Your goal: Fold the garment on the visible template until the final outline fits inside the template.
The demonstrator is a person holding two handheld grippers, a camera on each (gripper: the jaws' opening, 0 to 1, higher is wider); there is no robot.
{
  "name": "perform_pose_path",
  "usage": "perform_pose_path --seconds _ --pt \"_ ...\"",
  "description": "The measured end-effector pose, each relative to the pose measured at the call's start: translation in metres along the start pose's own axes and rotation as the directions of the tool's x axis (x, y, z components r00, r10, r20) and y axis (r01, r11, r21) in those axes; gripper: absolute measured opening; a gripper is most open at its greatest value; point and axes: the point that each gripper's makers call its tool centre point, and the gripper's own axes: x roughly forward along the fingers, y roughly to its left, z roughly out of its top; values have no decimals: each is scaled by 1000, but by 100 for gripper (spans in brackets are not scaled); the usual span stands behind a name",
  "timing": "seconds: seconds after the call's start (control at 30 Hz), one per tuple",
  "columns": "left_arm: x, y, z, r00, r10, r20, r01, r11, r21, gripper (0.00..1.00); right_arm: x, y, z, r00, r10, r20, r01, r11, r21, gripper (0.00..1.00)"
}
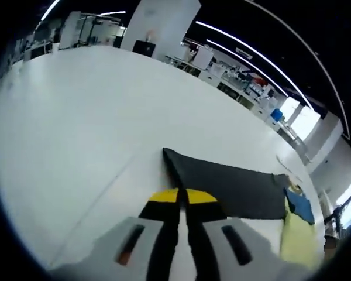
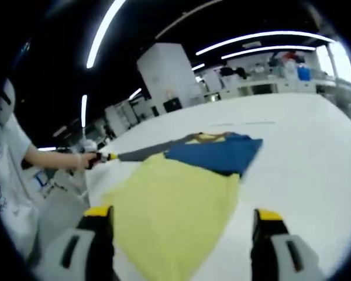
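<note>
So in the left gripper view the left gripper (image 1: 182, 196) is sitting with its yellow-tipped jaws pressed together, and they're meeting right at the near corner of the dark grey panel (image 1: 234, 187) of the garment. It looks like the jaws are pinching that edge, since the fabric corner is rising straight out from between the tips. The grey panel is stretching away to the right across the white table (image 1: 88, 129), and past it a blue part (image 1: 300, 206) and a pale yellow part (image 1: 296, 237) are lying at the far right.

In the right gripper view the right gripper (image 2: 181, 219) is hanging with its jaws spread wide apart, one at each lower side, gripping nothing. The yellow section (image 2: 175, 216) of the garment is lying flat on the table (image 2: 304, 158) right between and just ahead of those jaws. The blue section (image 2: 216, 153) is lying beyond it, and the grey strip (image 2: 143, 152) is running off to the left, where the other gripper (image 2: 102, 157) is holding its end. A person in a white top (image 2: 9, 175) is standing at the left edge
</note>
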Motion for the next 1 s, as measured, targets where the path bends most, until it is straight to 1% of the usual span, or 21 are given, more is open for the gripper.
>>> perform_pose_path --seconds 0.03,0.13,0.17,0.27,0.3,0.33,0.37,0.4,0.47,0.5,0.53,0.67,0.7,0.73,0.8,0.83,0.87,0.9,0.93,0.97,1.0 --pt "0 -7 5 999 -36 4 35 999 33 0 1 0 1 1000 1 2 -1 1000 -4 100" --pt "-2 -25 14 996 -86 8 85 994 75 0 1 -1 2 1000 1 5 -1 1000 -10 100" --pt "-6 -39 19 994 -109 13 107 991 81 0 1 -2 2 1000 0 4 0 1000 -13 100" --pt "-5 -62 27 985 -173 19 170 979 114 0 2 -5 0 1000 -9 -4 9 1000 -20 100" --pt "-7 -71 28 981 -194 17 191 974 120 0 2 -6 0 1000 -12 -5 12 1000 -20 99" --pt "-9 -86 28 977 -213 12 209 968 141 0 2 -5 0 1000 -11 -4 11 1000 -18 100" --pt "-7 -91 28 974 -227 7 223 962 158 0 1 -4 0 1000 -10 0 10 1000 -16 100" --pt "-2 -100 27 965 -261 -10 259 950 172 0 1 -5 0 1000 -10 3 10 1000 -13 99" --pt "0 -125 22 954 -298 -20 297 938 181 0 0 -4 -1 1000 -7 6 7 1000 -11 99" --pt "3 -132 22 949 -313 -26 312 932 182 0 0 -4 -1 1000 -5 6 5 1000 -10 100" --pt "6 -146 19 940 -340 -35 340 922 187 0 0 -1 -3 1000 0 3 0 1000 -11 99" --pt "12 -184 5 921 -386 -56 390 903 182 0 -2 2 -6 1000 4 1 -4 1000 -6 100" --pt "14 -191 3 918 -392 -59 396 900 179 0 -3 2 -6 1000 3 4 -3 1000 -2 100" --pt "17 -202 -1 910 -409 -73 415 891 184 0 -3 3 -7 1000 3 5 -3 1000 0 99" --pt "22 -217 -5 900 -426 -89 436 880 191 0 -5 3 -8 1000 1 10 -1 1000 6 100" --pt "27 -229 -7 893 -440 -98 451 873 189 0 -5 3 -8 1000 0 12 0 1000 10 100" --pt "29 -236 -8 889 -448 -99 459 869 184 0 -6 3 -9 1000 -1 13 1 1000 14 99" --pt "32 -248 -10 880 -464 -100 475 863 174 0 -7 1 -10 1000 -3 16 3 1000 19 100" --pt "35 -255 -11 876 -471 -104 483 859 172 0 -7 1 -10 1000 -5 18 4 1000 22 100" --pt "30 -275 -24 869 -482 -108 494 853 170 0 -8 0 -11 1000 -6 18 6 1000 25 100" --pt "30 -286 -28 862 -494 -115 507 846 166 0 -8 0 -11 1000 -8 19 7 1000 26 100"
